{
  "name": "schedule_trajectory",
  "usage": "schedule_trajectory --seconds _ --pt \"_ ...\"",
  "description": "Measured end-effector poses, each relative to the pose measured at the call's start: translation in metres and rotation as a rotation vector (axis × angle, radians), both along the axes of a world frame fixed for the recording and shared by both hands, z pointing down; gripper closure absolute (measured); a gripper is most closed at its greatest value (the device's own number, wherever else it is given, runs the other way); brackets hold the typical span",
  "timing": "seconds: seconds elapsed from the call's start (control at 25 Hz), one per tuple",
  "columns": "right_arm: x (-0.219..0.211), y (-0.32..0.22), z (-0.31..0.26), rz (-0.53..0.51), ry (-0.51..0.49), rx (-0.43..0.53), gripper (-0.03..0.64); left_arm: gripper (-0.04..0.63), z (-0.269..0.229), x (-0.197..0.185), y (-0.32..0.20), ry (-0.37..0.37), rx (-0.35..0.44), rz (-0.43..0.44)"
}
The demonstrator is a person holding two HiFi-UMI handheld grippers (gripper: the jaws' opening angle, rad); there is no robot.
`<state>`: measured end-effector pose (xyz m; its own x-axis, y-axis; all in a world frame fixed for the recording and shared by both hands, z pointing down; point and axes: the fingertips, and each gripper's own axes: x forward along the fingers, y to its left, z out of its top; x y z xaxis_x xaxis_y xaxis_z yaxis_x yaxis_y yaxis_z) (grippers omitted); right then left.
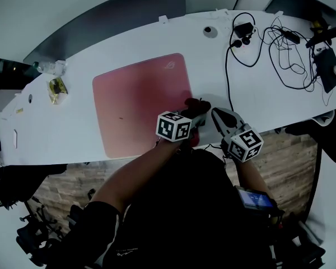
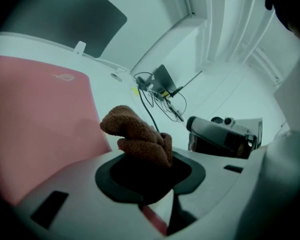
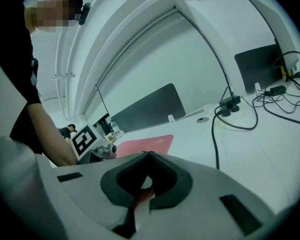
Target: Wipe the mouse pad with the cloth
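A pink mouse pad (image 1: 137, 102) lies on the white desk (image 1: 61, 133), close to its front edge. My left gripper (image 1: 198, 110) sits at the pad's right edge, near the front corner, shut on a crumpled brown cloth (image 1: 196, 103). In the left gripper view the cloth (image 2: 140, 134) bulges up out of the gripper (image 2: 151, 158), with the pad (image 2: 35, 109) to its left. My right gripper (image 1: 217, 115) is just to the right, off the pad, over bare desk. Its jaws (image 3: 149, 155) meet with nothing held, and the pad (image 3: 142, 145) lies beyond them.
Tangled black cables (image 1: 283, 46) and a plug block (image 1: 243, 32) cover the desk's far right, beside a dark flat device (image 1: 329, 72). A plastic bottle (image 1: 50, 67) and a wrapper (image 1: 57, 88) lie left of the pad. A dark partition (image 1: 117, 18) stands behind the desk.
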<state>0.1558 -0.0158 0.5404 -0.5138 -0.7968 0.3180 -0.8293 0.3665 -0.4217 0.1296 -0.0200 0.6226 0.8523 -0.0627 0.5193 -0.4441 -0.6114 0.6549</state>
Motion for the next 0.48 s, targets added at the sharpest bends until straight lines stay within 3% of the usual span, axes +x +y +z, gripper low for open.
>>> schedule_trajectory --seconds 0.12,0.32,0.48 --pt "0.0 -0.002 -0.002 -0.005 0.007 -0.002 0.592 0.465 0.0 0.0 -0.02 0.013 0.004 -0.069" --pt "-0.005 0.001 -0.003 -0.033 0.011 -0.015 0.592 0.465 0.004 -0.006 -0.037 -0.055 0.064 -0.107" --pt "-0.019 0.001 -0.002 -0.059 0.008 -0.019 0.592 0.465 0.007 -0.035 -0.048 -0.096 0.076 -0.177"
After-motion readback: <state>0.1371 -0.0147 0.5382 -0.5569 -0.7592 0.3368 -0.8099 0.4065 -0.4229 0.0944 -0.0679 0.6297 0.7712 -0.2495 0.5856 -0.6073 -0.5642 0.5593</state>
